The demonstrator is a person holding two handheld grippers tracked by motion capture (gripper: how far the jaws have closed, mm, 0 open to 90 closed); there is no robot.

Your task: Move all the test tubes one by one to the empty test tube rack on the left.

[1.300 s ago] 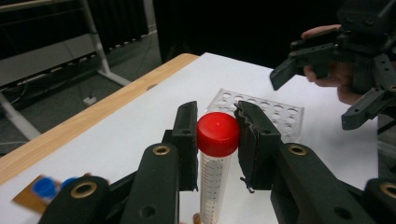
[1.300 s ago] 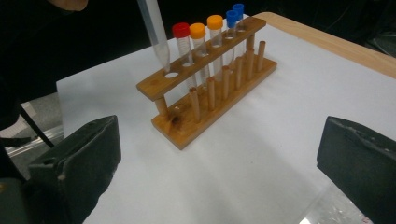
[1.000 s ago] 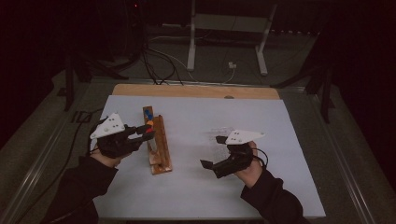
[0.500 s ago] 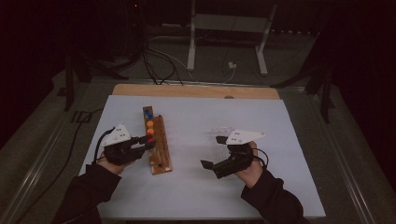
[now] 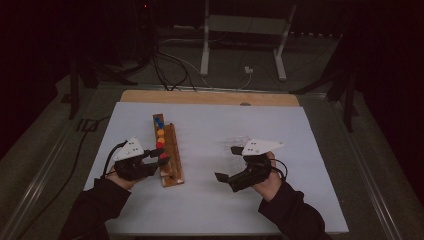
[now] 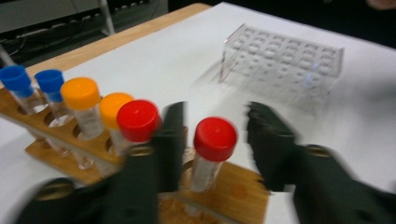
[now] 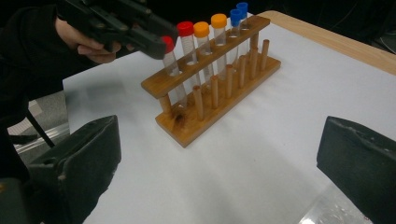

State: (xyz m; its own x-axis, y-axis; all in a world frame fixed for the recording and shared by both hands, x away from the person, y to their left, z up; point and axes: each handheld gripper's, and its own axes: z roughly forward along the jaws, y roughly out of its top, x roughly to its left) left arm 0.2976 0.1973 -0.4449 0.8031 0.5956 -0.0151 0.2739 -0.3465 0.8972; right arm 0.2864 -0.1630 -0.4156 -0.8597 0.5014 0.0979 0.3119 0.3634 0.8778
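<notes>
A wooden rack (image 5: 172, 161) stands left of centre on the white table and holds several capped tubes, blue at the far end, then orange, then red. My left gripper (image 6: 215, 116) is open, its jaws on either side of the end red-capped tube (image 6: 215, 138) with a gap on each side. The second red tube (image 6: 138, 120) stands just outside the left jaw. My right gripper (image 7: 219, 135) is open wide above bare table and faces the rack (image 7: 210, 100) and the left gripper (image 7: 161, 39).
A clear plastic rack (image 6: 285, 63) with many holes lies on the table beside the right gripper. A wooden board (image 5: 210, 97) runs along the table's far edge. Cables and a stand's legs are on the floor beyond.
My left gripper has slid toward me along the rack and its jaws now straddle the end red-capped tube. The right gripper has stayed put.
</notes>
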